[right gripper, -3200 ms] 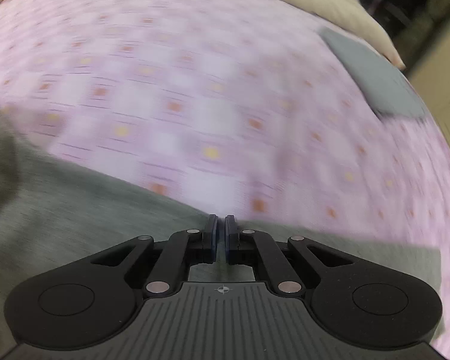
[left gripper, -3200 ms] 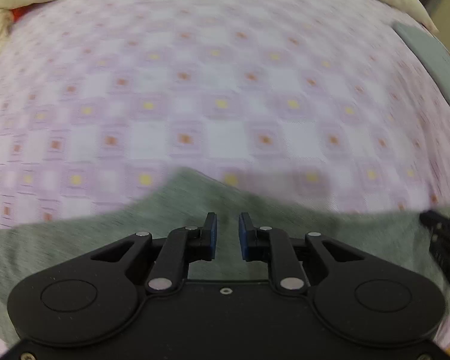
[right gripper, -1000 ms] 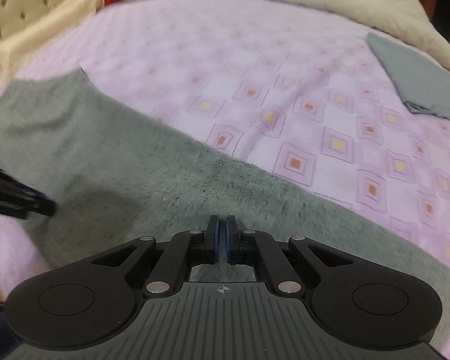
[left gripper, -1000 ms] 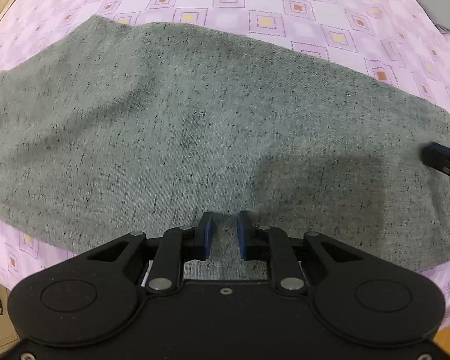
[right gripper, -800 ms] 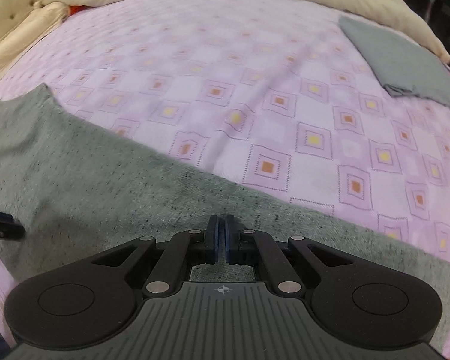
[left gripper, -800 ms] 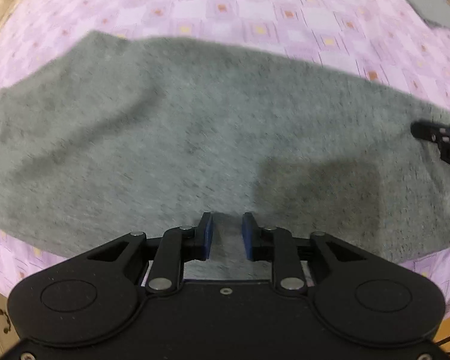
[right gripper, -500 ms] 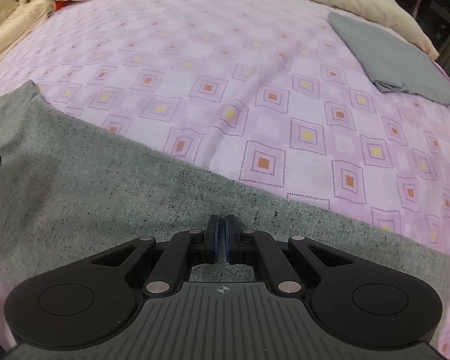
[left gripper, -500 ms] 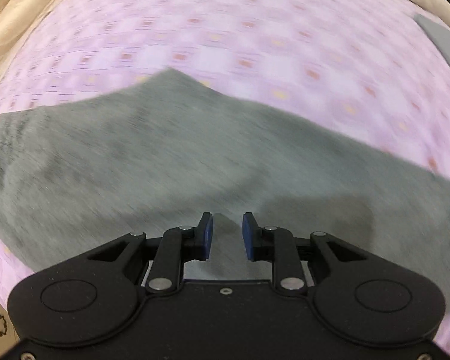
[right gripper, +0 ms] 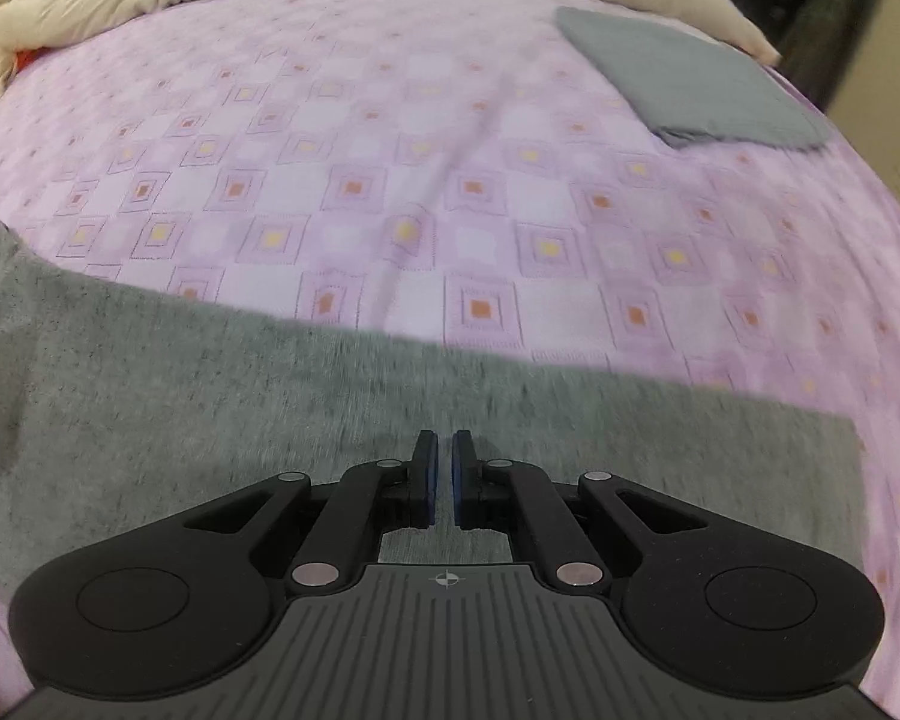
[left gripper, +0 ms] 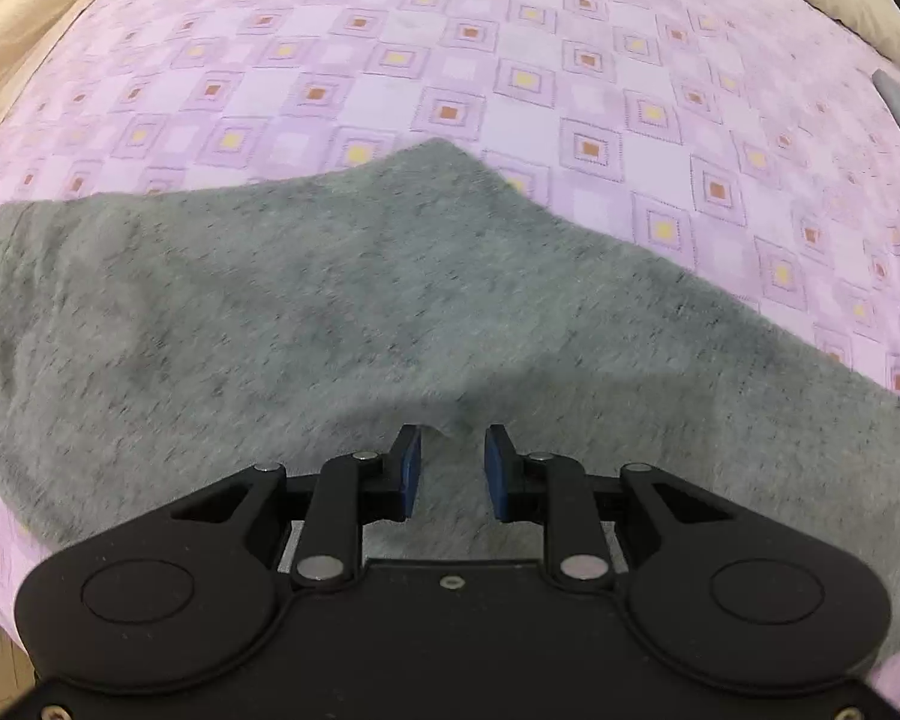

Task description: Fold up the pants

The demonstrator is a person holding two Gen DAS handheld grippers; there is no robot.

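My left gripper (left gripper: 451, 471) hangs spread over the grey pants (left gripper: 306, 300); right gripper (right gripper: 442, 480) pressed together; I'd pinch the hem squarely.

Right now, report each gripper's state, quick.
Left gripper: open above the grey pants, gripping nothing.
Right gripper: shut; whether it pinches the pants cannot be told.
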